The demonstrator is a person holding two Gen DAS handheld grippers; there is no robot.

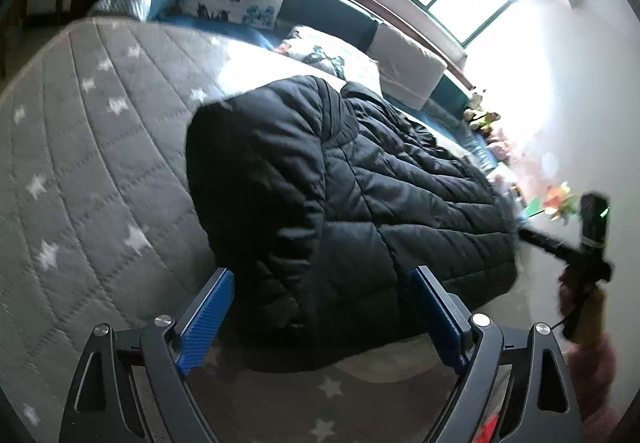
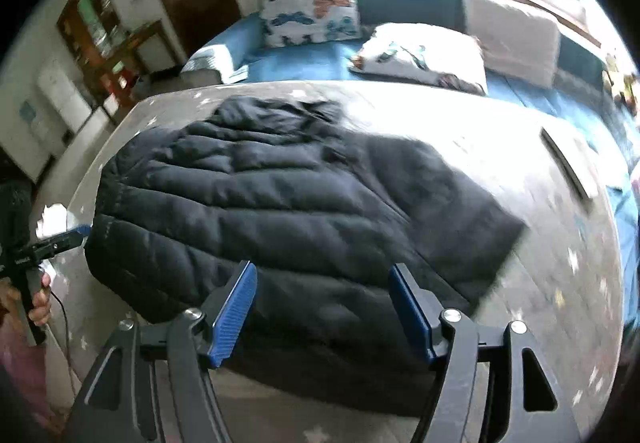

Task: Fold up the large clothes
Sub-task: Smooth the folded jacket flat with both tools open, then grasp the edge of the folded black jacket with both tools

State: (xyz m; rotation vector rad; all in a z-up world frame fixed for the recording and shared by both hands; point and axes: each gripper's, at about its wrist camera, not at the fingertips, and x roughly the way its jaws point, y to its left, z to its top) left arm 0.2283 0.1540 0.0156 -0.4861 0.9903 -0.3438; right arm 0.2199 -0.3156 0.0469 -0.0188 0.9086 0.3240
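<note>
The bed (image 2: 560, 283) with its grey starred cover carries your black puffer jacket (image 2: 280, 195), lying flat and partly folded near the close edge. Expect it to be bulky, soft, springy and probably slippery; take it by a hem or seam. Your left gripper (image 1: 322, 319) and right gripper (image 2: 322, 311) are both spread and hold nothing.

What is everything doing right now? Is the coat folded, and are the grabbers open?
Jacket: black and puffy, lying partly folded on the bed, held by neither gripper.
Left gripper: jaws open, nothing pinched.
Right gripper: jaws open, nothing pinched.
Bed: grey cover with white stars, spread flat.
Butterfly pillow: propped upright at the back.
Second pillow: lying flat.
</note>
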